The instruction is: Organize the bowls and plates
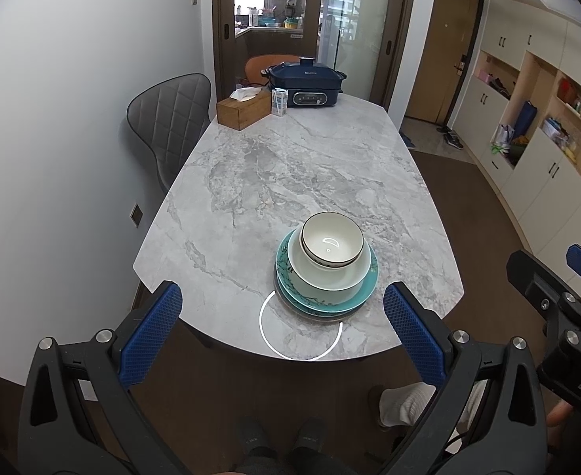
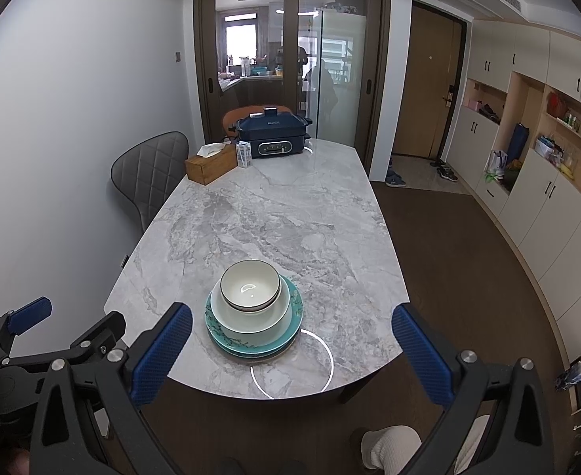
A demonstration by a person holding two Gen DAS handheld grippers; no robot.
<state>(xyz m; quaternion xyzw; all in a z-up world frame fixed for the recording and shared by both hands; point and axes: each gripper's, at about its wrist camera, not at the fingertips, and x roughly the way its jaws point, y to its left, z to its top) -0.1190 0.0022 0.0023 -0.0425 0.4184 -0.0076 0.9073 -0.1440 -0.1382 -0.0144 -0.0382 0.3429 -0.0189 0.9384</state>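
Hovering before the stack: left gripper (image 1: 282, 328) and right gripper (image 2: 292, 346), both spread wide, empty.
Lift the top bowl (image 1: 332, 240) by its rim, steadying the teal plate (image 1: 365, 295).

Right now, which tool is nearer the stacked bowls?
Left, only marginally. The left tool sits back-left of the stacked bowls; the right tool sits back-right. Both are open, behind the table edge.
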